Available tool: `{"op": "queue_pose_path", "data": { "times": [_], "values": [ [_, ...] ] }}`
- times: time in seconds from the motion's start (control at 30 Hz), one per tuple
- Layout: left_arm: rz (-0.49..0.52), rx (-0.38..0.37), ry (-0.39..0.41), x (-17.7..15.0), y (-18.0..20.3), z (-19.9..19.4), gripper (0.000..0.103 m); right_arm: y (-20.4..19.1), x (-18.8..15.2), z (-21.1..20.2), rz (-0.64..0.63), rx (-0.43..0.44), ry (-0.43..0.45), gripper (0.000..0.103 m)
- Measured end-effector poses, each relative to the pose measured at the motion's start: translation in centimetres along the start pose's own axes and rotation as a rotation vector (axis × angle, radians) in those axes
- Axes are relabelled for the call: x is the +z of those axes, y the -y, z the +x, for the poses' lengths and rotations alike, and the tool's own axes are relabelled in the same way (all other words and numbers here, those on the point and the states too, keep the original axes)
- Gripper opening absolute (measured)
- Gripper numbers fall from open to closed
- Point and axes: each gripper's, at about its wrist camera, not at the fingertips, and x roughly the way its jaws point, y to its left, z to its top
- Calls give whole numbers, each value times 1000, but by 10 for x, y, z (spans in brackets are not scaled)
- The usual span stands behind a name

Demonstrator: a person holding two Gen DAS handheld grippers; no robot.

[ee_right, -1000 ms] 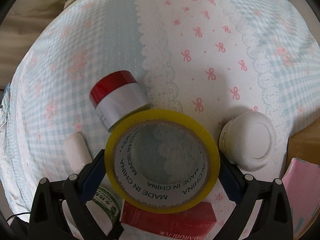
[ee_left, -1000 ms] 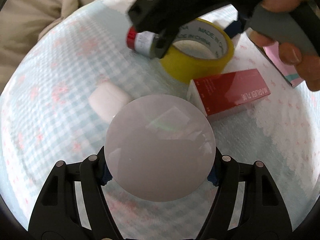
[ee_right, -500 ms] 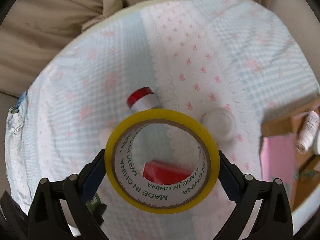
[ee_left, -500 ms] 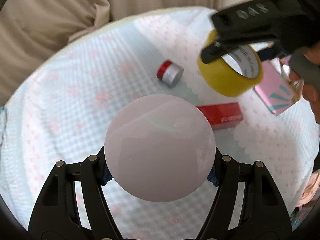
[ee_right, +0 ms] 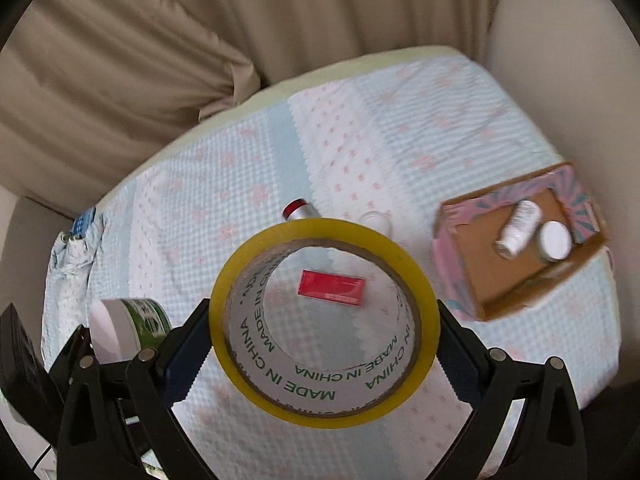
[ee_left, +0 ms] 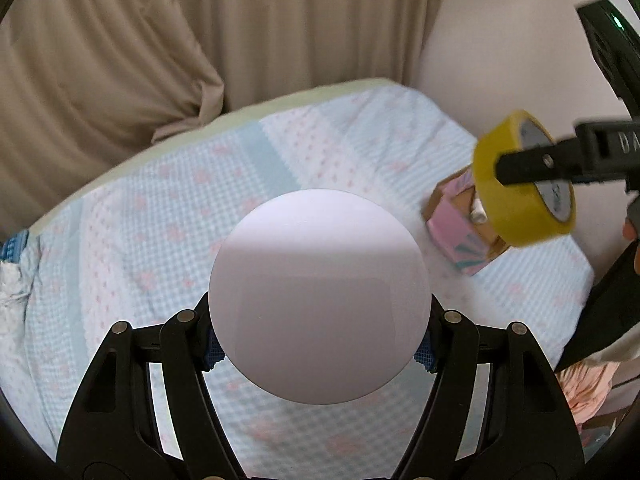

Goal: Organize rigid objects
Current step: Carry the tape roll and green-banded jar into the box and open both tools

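Left wrist view: the left gripper [ee_left: 320, 344] is clamped on a round white-lidded jar [ee_left: 319, 296], raised above the checked bedspread [ee_left: 160, 220]. Right wrist view, left to right: the jar's green-labelled side [ee_right: 148, 314]; the right gripper [ee_right: 323, 344], its fingers closed on a yellow tape roll [ee_right: 323, 298] held in the air; through the roll's core — a red box [ee_right: 332, 287] on the cloth; further right, an open pink-sided cardboard box [ee_right: 516, 252] holding a white bottle [ee_right: 518, 228] and a white-capped jar [ee_right: 554, 240].
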Motion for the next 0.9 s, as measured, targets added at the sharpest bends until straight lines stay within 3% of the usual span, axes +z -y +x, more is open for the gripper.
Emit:
{"op": "queue_pose_path", "data": {
  "times": [0.2,0.43,0.6,0.9],
  "values": [
    [14,-8,48,26,42,-26,68,48,-10,-53,54,-26,64,99],
    [-10,1,78,51,105,-25,68,122,-9,-85,82,-58,99,99],
    [-33,-12,56,71,161,-2,68,183,4,-90,80,-60,88,99],
    [-31,-56,-48,101,255,79,68,281,37,-61,79,-58,27,99]
  ]
}}
